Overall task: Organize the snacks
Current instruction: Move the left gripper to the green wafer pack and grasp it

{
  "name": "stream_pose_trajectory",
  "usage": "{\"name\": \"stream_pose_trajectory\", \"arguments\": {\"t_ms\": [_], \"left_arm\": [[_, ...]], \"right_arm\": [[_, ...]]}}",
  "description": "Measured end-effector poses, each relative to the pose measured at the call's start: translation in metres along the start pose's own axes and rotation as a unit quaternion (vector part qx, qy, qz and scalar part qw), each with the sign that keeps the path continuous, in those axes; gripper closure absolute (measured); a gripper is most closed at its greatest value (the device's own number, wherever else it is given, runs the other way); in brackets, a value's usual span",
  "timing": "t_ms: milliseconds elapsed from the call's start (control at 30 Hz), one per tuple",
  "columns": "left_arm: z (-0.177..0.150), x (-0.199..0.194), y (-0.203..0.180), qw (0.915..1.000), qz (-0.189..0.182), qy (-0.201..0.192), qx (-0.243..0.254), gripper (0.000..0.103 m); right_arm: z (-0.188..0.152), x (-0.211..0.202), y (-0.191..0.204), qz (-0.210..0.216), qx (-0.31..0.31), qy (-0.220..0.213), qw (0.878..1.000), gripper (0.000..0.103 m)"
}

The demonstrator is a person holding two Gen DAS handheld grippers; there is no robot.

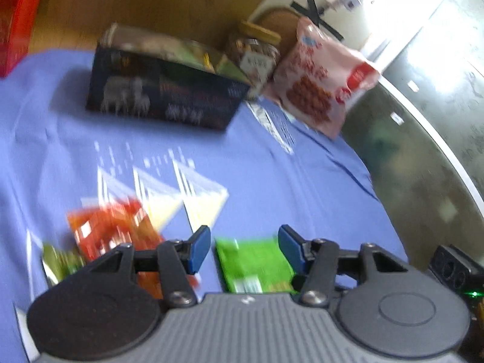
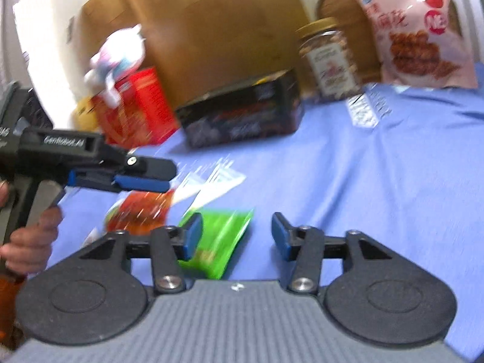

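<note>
A green snack packet point(image 1: 254, 266) point(image 2: 217, 242) lies flat on the blue cloth, just below and between the fingers of my open, empty left gripper point(image 1: 245, 251). An orange-red packet point(image 1: 118, 230) point(image 2: 139, 211) lies to its left. My right gripper point(image 2: 233, 236) is open and empty, with its left finger over the green packet's edge. The left gripper point(image 2: 145, 178) shows from the side in the right wrist view, above the orange packet. A dark box point(image 1: 163, 90) point(image 2: 242, 115), a jar point(image 1: 254, 54) point(image 2: 329, 57) and a pink snack bag point(image 1: 320, 78) point(image 2: 417, 30) stand at the back.
The blue cloth point(image 1: 272, 175) covers the table, whose edge runs down the right side above a grey floor point(image 1: 423, 139). A red box point(image 2: 136, 106) and a plush toy point(image 2: 118, 57) stand at the back left. A cardboard box point(image 2: 211, 24) stands behind.
</note>
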State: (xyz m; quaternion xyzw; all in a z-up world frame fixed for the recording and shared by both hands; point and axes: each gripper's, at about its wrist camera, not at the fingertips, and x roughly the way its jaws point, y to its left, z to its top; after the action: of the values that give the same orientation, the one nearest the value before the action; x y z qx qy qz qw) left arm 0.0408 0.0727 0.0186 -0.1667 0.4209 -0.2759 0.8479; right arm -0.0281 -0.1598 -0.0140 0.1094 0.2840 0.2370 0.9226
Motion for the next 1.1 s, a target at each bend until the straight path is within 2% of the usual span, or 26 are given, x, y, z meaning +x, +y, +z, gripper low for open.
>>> {"name": "stream_pose_trajectory", "arguments": {"t_ms": [67, 133, 300, 467, 567, 767, 900, 1100], "left_arm": [[-0.008, 0.001, -0.004, 0.9999, -0.006, 0.011, 0.006, 0.052], [-0.013, 0.003, -0.008, 0.9998, -0.006, 0.017, 0.011, 0.045], [-0.023, 0.017, -0.006, 0.9990, -0.011, 0.043, -0.006, 0.043], [-0.028, 0.019, -0.010, 0.9991, -0.019, 0.037, -0.007, 0.043], [-0.027, 0.020, -0.013, 0.9991, -0.019, 0.038, -0.007, 0.050], [-0.017, 0.011, -0.017, 0.9994, -0.031, 0.013, -0.006, 0.053], [-0.007, 0.006, -0.023, 0.9995, -0.029, 0.000, 0.010, 0.053], [0.021, -0.001, -0.023, 0.9987, -0.043, -0.020, 0.018, 0.059]], "right_arm": [[-0.005, 0.001, 0.010, -0.005, -0.026, 0.008, 1.000, 0.045], [-0.006, 0.002, 0.014, -0.008, -0.041, 0.011, 0.999, 0.045], [-0.008, 0.006, 0.022, -0.009, -0.061, 0.017, 0.998, 0.045], [-0.012, 0.008, 0.029, -0.021, -0.089, 0.017, 0.996, 0.044], [-0.012, 0.009, 0.030, -0.038, -0.093, 0.010, 0.995, 0.046], [-0.007, 0.009, 0.026, -0.057, -0.079, -0.002, 0.995, 0.062], [0.005, 0.009, 0.030, -0.058, -0.084, -0.023, 0.994, 0.063], [0.038, 0.022, 0.036, -0.042, -0.100, -0.060, 0.992, 0.074]]}}
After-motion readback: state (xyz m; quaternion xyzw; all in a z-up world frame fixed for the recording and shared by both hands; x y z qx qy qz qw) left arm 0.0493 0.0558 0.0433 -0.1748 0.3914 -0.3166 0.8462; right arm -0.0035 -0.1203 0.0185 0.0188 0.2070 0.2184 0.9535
